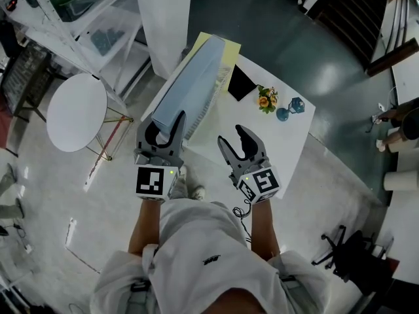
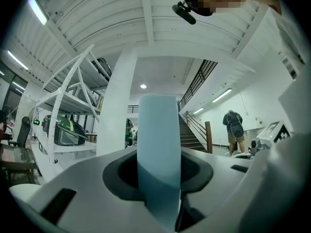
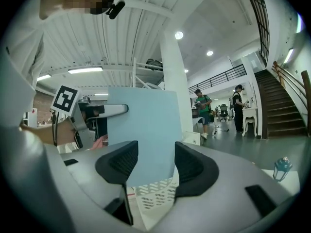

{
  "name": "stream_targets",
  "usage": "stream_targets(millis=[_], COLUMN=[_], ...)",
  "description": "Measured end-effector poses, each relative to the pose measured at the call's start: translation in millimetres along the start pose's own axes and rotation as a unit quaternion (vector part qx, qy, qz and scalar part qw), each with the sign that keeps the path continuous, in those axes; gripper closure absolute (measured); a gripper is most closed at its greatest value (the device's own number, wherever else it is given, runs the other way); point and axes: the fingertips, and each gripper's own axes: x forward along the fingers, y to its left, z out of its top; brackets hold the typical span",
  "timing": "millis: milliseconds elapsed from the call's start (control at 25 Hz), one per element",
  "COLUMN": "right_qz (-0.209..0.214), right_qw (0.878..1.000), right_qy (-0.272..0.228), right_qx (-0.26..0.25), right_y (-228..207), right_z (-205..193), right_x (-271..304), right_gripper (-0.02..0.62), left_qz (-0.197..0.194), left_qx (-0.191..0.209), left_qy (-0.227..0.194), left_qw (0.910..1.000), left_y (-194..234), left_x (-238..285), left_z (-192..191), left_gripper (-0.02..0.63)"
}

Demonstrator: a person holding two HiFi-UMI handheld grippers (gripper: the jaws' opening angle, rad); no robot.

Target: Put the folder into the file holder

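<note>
A light blue folder [image 1: 191,87] is held up over the white table [image 1: 291,142], its near end pinched in my left gripper [image 1: 165,122], which is shut on it. The left gripper view shows the folder [image 2: 158,130] edge-on, clamped between the jaws of that gripper [image 2: 158,176]. To its right, my right gripper [image 1: 234,136] is open and holds nothing. In the right gripper view the folder [image 3: 143,130] stands broadside beyond the gripper [image 3: 155,165], and below it is the white mesh file holder [image 3: 150,194]. The folder hides most of the holder in the head view.
A flat black item [image 1: 241,84], a small bunch of flowers [image 1: 266,100] and a blue vase [image 1: 291,106] lie on the table's far part. A yellow sheet [image 1: 229,52] shows behind the folder. A white pillar [image 1: 163,18] and a round side table [image 1: 76,110] stand to the left.
</note>
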Motion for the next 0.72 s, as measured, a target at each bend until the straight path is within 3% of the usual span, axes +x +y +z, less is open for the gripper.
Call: stream_targets(millis=[720], right_qz=[-0.014], right_qw=[0.999], right_qy=[0.026], right_qx=[0.020], right_y=[-25.1], right_z=[-19.2], right_x=[16.6], right_gripper=[0.364], left_qz=[0.027], left_qx=[-0.033], left_qy=[-0.045], left_qw=[0.9981], left_y=[-4.6], left_x=[54.5], left_z=[-26.3], left_gripper=[0.446])
